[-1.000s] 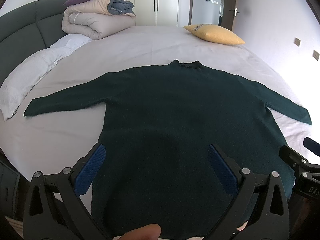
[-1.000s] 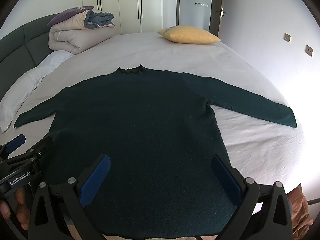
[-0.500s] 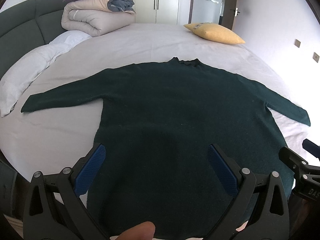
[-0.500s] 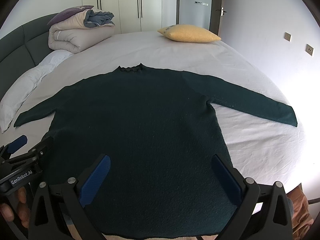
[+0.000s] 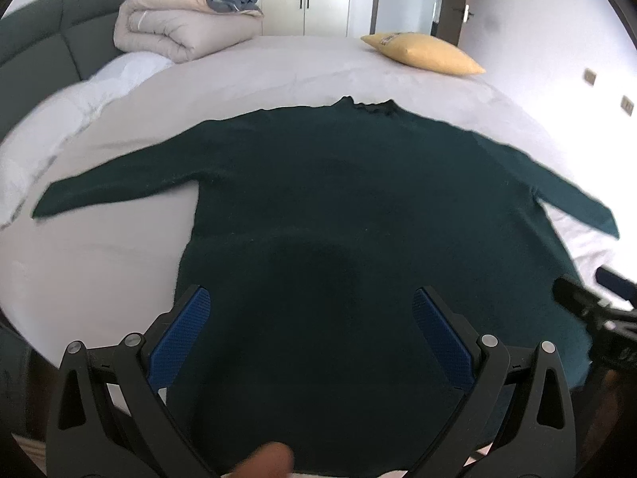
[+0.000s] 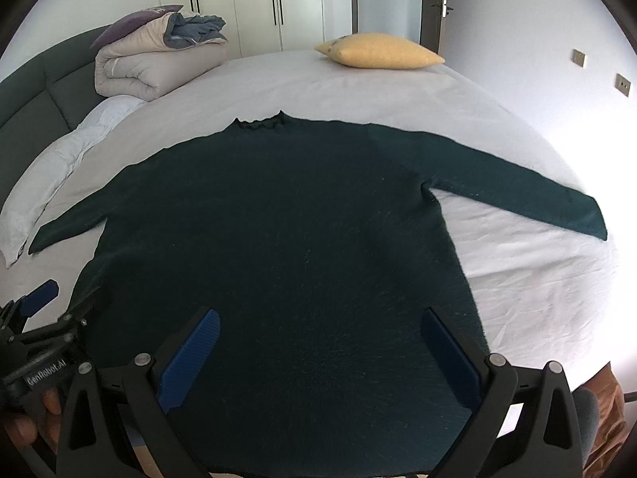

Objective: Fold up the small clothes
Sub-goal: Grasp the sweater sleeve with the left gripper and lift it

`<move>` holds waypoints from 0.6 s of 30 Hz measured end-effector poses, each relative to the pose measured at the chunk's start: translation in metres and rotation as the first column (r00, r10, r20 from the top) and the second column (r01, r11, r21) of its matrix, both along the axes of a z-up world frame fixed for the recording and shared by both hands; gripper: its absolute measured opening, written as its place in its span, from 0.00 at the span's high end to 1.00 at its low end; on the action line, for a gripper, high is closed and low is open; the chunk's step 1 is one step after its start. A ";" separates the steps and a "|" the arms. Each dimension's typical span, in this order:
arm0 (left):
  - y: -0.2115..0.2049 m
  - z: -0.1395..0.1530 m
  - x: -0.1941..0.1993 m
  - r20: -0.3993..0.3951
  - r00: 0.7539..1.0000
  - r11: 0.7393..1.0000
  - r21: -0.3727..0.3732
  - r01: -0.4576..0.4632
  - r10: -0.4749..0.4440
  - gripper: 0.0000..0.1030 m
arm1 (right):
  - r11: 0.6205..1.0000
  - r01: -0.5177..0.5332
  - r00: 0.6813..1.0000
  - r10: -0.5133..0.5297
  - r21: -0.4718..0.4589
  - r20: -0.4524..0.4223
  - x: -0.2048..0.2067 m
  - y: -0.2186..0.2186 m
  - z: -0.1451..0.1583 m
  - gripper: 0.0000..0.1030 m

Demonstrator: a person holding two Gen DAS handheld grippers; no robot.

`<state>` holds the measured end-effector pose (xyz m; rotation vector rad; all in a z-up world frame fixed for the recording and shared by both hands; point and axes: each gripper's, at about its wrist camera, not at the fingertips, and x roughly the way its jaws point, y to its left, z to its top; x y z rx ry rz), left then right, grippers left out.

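A dark green long-sleeved sweater (image 5: 338, 199) lies flat on the bed, neck away from me, both sleeves spread out to the sides; it also shows in the right wrist view (image 6: 278, 219). My left gripper (image 5: 310, 318) is open and empty, hovering above the sweater's lower left part. My right gripper (image 6: 318, 338) is open and empty above the lower right part near the hem. Each gripper shows at the edge of the other's view.
The bed (image 6: 517, 298) has a light sheet and a dark padded headboard (image 5: 40, 51) at the left. A rolled duvet (image 5: 179, 28) and white pillow (image 6: 59, 167) lie at the back left, a yellow cushion (image 6: 378, 51) at the back. Wardrobes stand behind.
The left wrist view has shifted and is slightly blurred, the left gripper moving a little forward over the sweater. The right gripper has barely moved. The sweater lies unchanged.
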<state>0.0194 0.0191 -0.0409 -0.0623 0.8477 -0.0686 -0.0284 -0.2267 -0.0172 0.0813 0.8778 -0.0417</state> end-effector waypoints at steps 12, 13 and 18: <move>0.128 0.013 0.027 0.071 0.959 0.915 -0.326 -0.239 0.275 0.00 | 1.000 0.011 0.999 -0.010 0.018 -0.033 0.016 -0.010 -0.011 0.00; 0.152 0.014 0.031 0.078 0.945 0.887 -0.377 -0.268 0.318 0.00 | 1.000 0.012 0.999 -0.011 0.010 -0.038 0.017 -0.009 -0.012 0.00; 0.294 -0.008 0.050 -0.002 0.856 0.629 -0.677 -0.381 0.516 0.00 | 1.000 0.008 0.998 -0.009 -0.006 -0.060 0.027 -0.005 -0.018 0.00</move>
